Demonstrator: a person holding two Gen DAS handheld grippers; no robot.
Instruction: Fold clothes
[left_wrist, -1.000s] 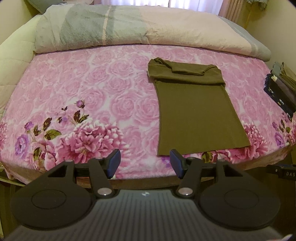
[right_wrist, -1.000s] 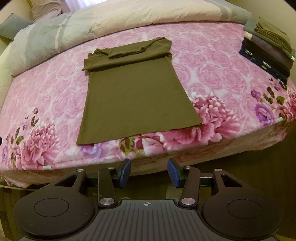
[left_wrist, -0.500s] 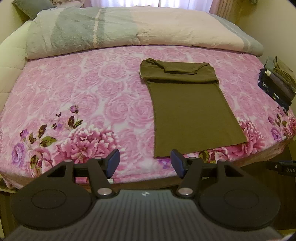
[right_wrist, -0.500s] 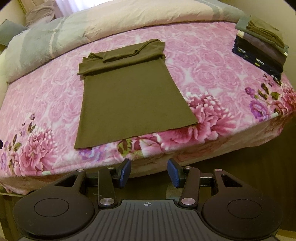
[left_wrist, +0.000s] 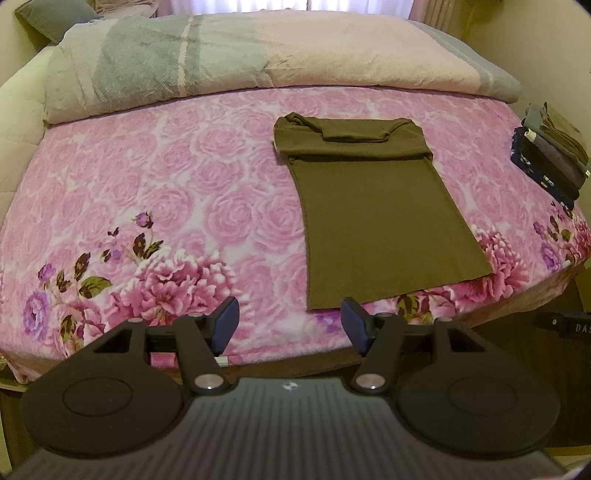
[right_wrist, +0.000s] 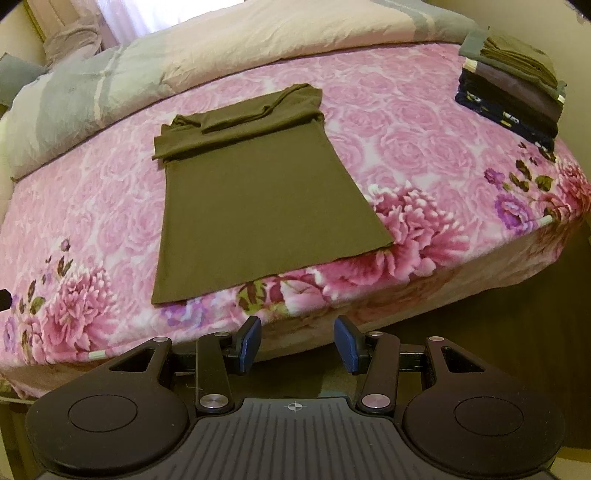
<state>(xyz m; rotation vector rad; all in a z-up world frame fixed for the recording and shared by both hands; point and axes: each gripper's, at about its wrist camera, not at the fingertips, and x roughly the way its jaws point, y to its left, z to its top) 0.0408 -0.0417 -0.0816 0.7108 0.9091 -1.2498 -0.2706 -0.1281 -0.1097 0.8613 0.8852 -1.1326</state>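
Left wrist view: shirt (left_wrist: 373, 206) lies flat by the bed's (left_wrist: 155, 192) near edge; left gripper (left_wrist: 290, 325) and right gripper (right_wrist: 297, 344) gape wide, empty; folded stack (right_wrist: 511, 88) at far right corner.

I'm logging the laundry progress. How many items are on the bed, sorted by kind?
Olive garment laid out flat: 1
Stack of folded clothes: 1 (the number of pieces in it is hard to tell)
Rolled duvet along the far side: 1
Floral pink blanket covering the bed: 1
Total: 4
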